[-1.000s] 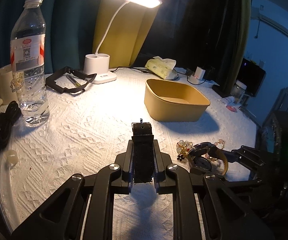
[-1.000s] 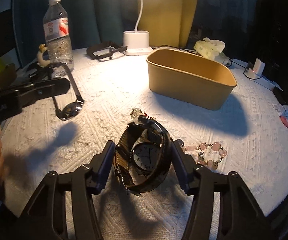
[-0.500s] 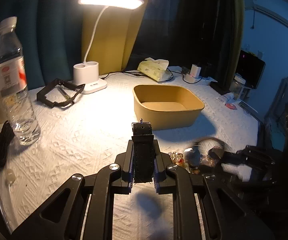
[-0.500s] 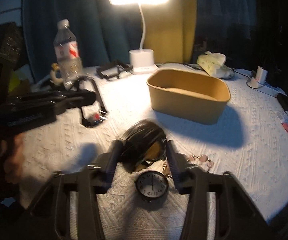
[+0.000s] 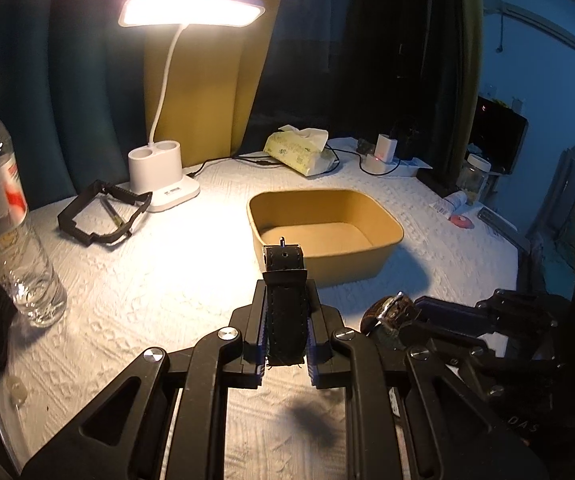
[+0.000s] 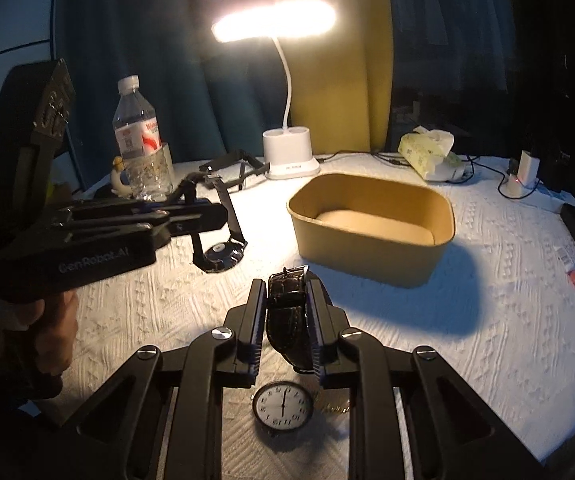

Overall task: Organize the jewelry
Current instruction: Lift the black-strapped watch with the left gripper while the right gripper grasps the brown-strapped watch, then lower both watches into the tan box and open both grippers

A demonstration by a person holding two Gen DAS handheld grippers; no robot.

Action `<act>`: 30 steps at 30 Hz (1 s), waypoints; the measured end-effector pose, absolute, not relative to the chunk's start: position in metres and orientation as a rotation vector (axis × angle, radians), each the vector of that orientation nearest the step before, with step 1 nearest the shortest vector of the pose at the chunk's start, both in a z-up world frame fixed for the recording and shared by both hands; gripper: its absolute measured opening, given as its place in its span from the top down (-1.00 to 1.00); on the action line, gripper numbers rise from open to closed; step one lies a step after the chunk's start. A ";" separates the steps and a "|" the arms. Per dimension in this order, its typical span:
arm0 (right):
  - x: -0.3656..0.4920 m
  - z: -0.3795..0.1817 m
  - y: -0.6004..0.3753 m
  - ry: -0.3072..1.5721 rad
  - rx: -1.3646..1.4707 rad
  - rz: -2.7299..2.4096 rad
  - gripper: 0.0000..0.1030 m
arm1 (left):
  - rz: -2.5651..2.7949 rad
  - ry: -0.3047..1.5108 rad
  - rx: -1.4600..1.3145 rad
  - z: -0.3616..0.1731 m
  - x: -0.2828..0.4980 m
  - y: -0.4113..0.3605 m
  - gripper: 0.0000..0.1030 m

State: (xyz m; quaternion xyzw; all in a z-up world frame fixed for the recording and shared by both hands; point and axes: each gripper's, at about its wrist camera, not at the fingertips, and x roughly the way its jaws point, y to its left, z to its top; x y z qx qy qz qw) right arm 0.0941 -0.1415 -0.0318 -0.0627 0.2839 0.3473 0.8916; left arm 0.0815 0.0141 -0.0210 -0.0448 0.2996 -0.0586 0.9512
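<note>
Above the white quilted worktop (image 6: 467,320), both tongs are loaded and lifted. The left tongs (image 5: 285,320) pinch the strap of a black watch (image 5: 284,296), whose case hangs below them in the right wrist view. The right tongs (image 6: 287,320) pinch the strap of a brown watch (image 6: 289,312), its white dial dangling beneath. The step in hand looks like carrying: both pieces are gripped, neither yet stored. The tan box (image 5: 327,236) stands just ahead, seemingly bare inside. Next, each watch wants bringing over the rim and releasing low, so the dangling cases do not catch the wall. A desk lamp (image 6: 283,80) lights the worktop; a water bottle (image 6: 139,136), a tissue pack (image 5: 299,148) and dark curtains stand behind in a dim room.
</note>
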 end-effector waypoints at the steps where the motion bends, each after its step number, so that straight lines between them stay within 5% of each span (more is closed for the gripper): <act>1: 0.095 -0.029 -0.142 0.582 -0.130 0.720 0.61 | -0.119 0.606 -0.090 -0.020 0.083 0.014 0.67; 19: 0.153 0.008 -0.150 0.469 -0.132 0.665 0.61 | -0.185 0.468 -0.065 0.020 0.130 0.003 0.67; 30: 0.201 -0.007 -0.152 0.501 -0.126 0.631 0.61 | -0.194 0.544 -0.090 -0.001 0.178 0.003 0.67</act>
